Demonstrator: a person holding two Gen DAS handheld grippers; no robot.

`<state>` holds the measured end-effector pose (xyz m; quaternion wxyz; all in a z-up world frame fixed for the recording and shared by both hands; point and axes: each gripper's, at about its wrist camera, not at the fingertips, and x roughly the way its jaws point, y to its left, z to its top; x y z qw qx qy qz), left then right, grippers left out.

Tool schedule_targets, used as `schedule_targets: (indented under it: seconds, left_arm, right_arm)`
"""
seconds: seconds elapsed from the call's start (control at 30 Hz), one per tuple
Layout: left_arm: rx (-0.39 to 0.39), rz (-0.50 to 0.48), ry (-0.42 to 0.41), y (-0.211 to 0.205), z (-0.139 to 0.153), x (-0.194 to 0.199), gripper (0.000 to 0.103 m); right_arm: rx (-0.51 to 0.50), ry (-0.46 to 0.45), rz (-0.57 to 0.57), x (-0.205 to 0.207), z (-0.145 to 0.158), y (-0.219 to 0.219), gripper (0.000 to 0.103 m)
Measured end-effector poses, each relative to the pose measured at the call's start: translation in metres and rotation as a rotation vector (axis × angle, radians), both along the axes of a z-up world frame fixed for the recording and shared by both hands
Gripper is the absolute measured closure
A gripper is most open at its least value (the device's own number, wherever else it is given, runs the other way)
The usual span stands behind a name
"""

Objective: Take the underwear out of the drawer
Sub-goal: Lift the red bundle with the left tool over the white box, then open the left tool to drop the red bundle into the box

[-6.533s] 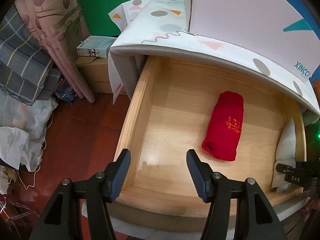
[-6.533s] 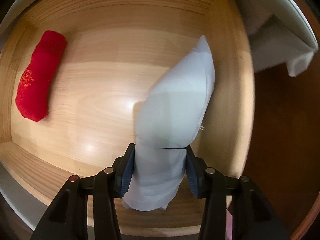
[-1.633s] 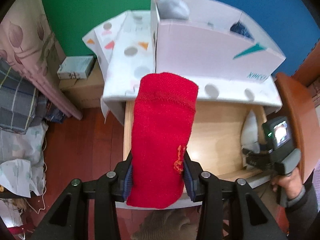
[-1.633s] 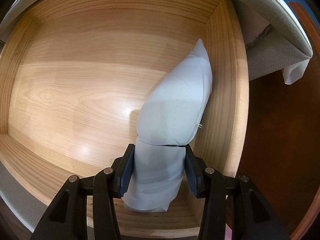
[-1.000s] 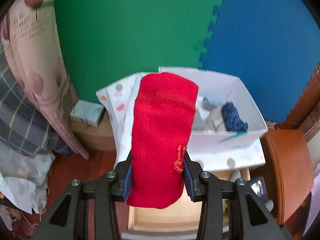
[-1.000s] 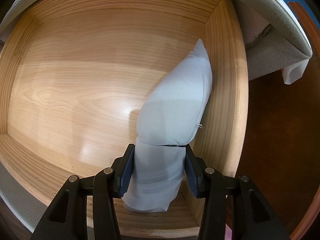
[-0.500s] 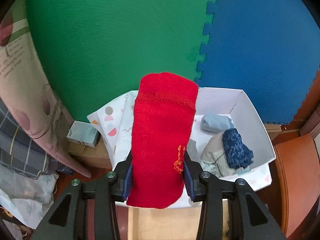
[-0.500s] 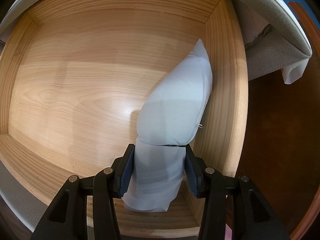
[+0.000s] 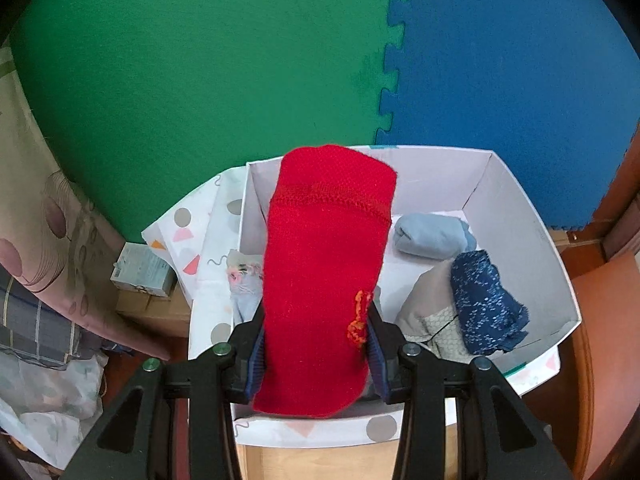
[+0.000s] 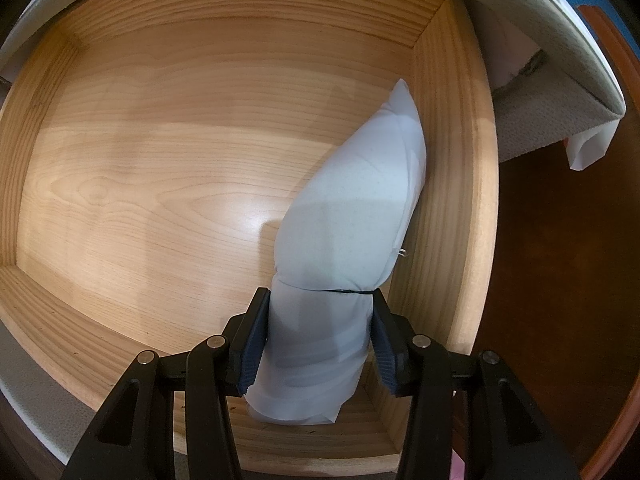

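Note:
A rolled red underwear (image 9: 324, 280) with orange embroidery is clamped between the pads of my left gripper (image 9: 316, 348), held above a white open box (image 9: 516, 208) on the cabinet top. Inside the box lie a pale blue roll (image 9: 432, 236), a dark blue speckled roll (image 9: 484, 304) and a grey one (image 9: 424, 308). My right gripper (image 10: 318, 344) points down into the wooden drawer (image 10: 160, 160), shut on a rolled white underwear (image 10: 352, 232) that lies along the drawer's right wall.
Green and blue foam mats (image 9: 240, 60) cover the wall behind the box. A patterned cloth (image 9: 200, 240) covers the cabinet top. A small carton (image 9: 140, 270) and a curtain (image 9: 48, 240) are at the left. Dark wooden floor (image 10: 560, 280) lies right of the drawer.
My left gripper has carried the red roll forward and lower, so the white box now fills more of the view below it. The right gripper and white roll have not moved.

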<state>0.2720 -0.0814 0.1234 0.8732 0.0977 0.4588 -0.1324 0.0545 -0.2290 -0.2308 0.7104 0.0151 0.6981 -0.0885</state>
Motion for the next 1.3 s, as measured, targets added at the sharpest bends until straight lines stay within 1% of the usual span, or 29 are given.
schedule_targets:
  seconds: [0.13, 0.27, 0.47, 0.57, 0.67, 0.8, 0.93, 1.1, 1.3]
  left_arm:
    - [0.008, 0.012, 0.009, 0.001, -0.008, 0.003, 0.06]
    - [-0.008, 0.022, 0.015, 0.003, -0.007, 0.006, 0.058]
    - [0.0, 0.036, 0.009, 0.001, -0.005, 0.006, 0.055]
    - [0.009, 0.024, 0.012, -0.002, -0.004, 0.005, 0.054]
    - [0.018, 0.019, 0.009, -0.006, -0.001, 0.005, 0.052]
    - [-0.005, 0.009, -0.001, -0.008, 0.008, 0.004, 0.051]
    - [-0.007, 0.001, -0.022, -0.009, 0.018, 0.0, 0.051]
    - [-0.018, 0.001, -0.028, -0.006, 0.026, -0.005, 0.051]
    - [0.012, -0.004, -0.035, 0.004, 0.027, -0.016, 0.051]
  right_arm:
    - [-0.003, 0.002, -0.002, 0.001, -0.001, 0.004, 0.059]
    - [-0.003, 0.002, -0.001, 0.002, -0.001, 0.005, 0.058]
    - [-0.005, 0.003, 0.0, 0.002, -0.001, 0.007, 0.058]
    - [-0.004, 0.002, 0.0, 0.003, -0.001, 0.007, 0.058]
    - [-0.006, 0.004, 0.001, 0.003, -0.001, 0.007, 0.058]
    - [-0.005, 0.004, 0.001, 0.003, -0.001, 0.008, 0.058]
    - [-0.007, 0.005, 0.001, 0.003, -0.001, 0.01, 0.058]
    - [-0.009, 0.007, 0.002, 0.004, -0.001, 0.011, 0.058]
    - [-0.01, 0.008, 0.002, 0.004, -0.002, 0.013, 0.058]
